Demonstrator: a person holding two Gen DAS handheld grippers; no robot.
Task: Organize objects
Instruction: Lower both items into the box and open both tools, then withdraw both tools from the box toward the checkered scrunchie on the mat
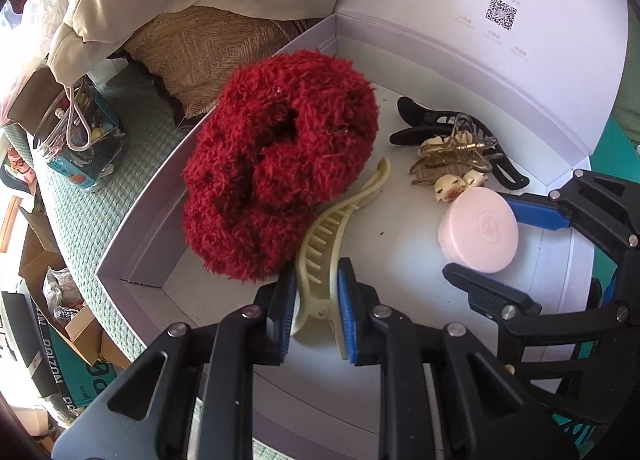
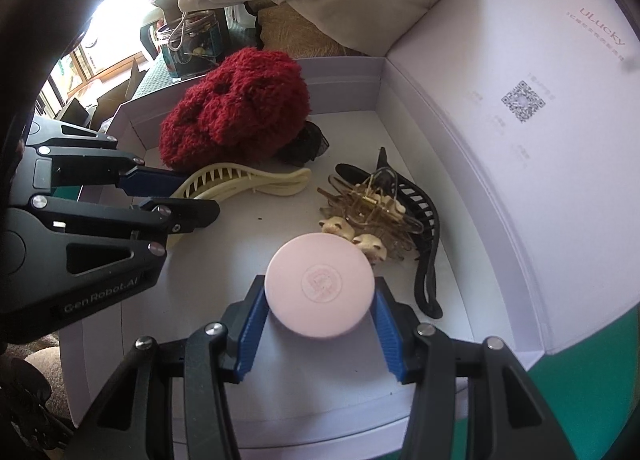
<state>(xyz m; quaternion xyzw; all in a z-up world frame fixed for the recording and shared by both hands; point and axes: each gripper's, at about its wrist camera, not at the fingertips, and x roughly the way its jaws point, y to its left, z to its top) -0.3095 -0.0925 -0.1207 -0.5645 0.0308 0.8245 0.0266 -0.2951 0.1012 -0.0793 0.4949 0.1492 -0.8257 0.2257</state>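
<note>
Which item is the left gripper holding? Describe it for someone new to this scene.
In the open white box, beside the red fluffy scrunchie, lies a cream hair claw clip. Unlike the black clip, it is pale and long-toothed, clamped in the left gripper.

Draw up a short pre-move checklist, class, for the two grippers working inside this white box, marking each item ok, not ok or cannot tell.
1. Left gripper shut on the cream hair claw: ok.
2. Right gripper closed on the pink round case: ok, pads at both sides.
3. Case clear of the beaded clip pile: not ok, it looks to touch it.
4. Claw free of the red fluffy scrunchie: cannot tell, they overlap.
5. Box wall clear of both grippers: ok.
</note>
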